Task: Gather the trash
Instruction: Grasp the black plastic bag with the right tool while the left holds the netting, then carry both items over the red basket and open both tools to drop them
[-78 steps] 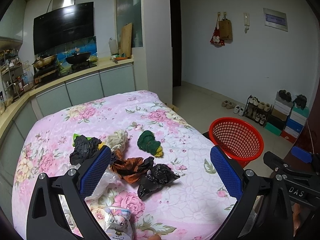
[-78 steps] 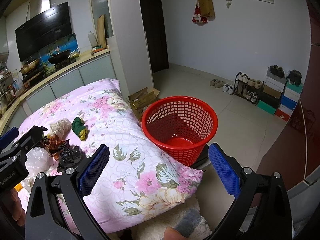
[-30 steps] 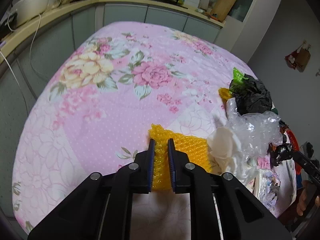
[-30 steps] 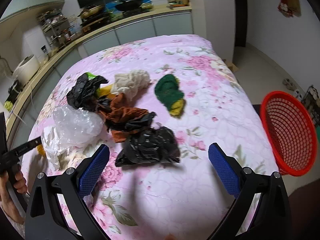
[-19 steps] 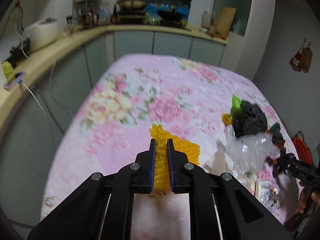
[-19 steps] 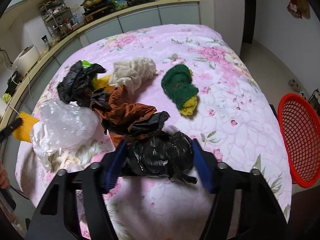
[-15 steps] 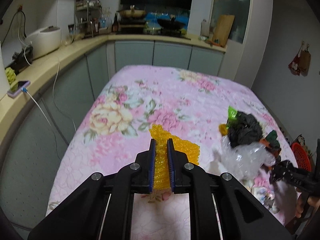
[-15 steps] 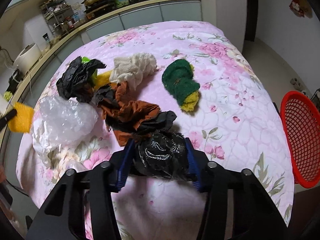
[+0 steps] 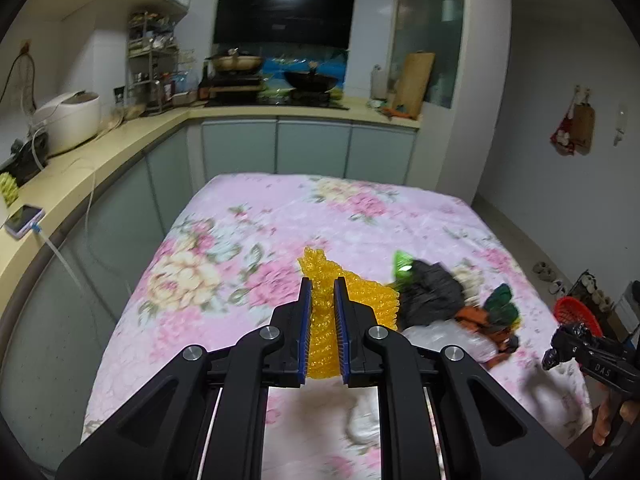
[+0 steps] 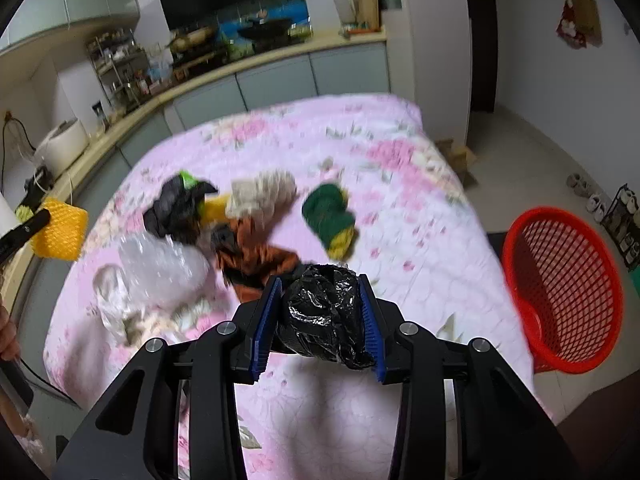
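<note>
Each hand-held gripper is built from matte black angular plastic. On the left hand-held gripper (image 9: 322, 322), two forked black arms are seen, each fitted with two round silver screws, and the inner faces of the fingers are lined with ribbed blue pads (image 9: 305, 328). Pale metal rails are visible between the arms lower down. The right hand-held gripper (image 10: 316, 322) is made the same way, with black arms, four silver screws and blue ribbed pads (image 10: 264, 326). White lettering reading "DAS" is printed on its black side, as seen from the left wrist view.
</note>
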{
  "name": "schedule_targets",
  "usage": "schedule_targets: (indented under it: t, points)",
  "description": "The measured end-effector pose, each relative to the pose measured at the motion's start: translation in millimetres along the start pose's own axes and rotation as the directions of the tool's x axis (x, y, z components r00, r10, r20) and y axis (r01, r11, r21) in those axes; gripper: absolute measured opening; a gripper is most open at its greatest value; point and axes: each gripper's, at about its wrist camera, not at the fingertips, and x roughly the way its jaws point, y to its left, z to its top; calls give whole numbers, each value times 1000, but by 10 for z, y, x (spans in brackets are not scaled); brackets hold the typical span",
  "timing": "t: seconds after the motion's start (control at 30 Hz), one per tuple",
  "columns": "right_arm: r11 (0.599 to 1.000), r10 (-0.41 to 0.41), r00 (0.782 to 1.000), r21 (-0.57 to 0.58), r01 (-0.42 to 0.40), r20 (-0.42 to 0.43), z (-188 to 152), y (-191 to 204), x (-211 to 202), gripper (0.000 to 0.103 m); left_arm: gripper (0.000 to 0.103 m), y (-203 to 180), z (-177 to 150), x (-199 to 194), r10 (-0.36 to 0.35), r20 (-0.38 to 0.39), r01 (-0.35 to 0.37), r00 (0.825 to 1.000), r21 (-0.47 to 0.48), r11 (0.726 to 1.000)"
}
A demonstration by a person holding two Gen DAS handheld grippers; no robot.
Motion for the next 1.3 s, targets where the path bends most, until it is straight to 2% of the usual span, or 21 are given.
schedule_targets:
  t: [0.37,0.63,1.0,1.23,1.3]
  points:
    - [1000,-8,989,3,8,147,286,-83,-407,37,11,-728,293,-58,-126,70,118,990,109,987]
    - [996,-84,973,58,73,216,411,-395,-664,37,11,-1392,436,24,-258,71,238,964,209,949]
    - [965,-240,936,170,201,258,392,-983,-995,37,11,-2384,457,214,-430,-2,408,903,318,856]
    - [927,-333,915,257,274,228,307,-1434,-1083,38,11,-3066,344,432,-502,-104,502,859,366,783]
    - [913,-353,912,289,287,209,270,-1600,-1083,38,11,-3203,298,493,-508,-130,517,851,378,768]
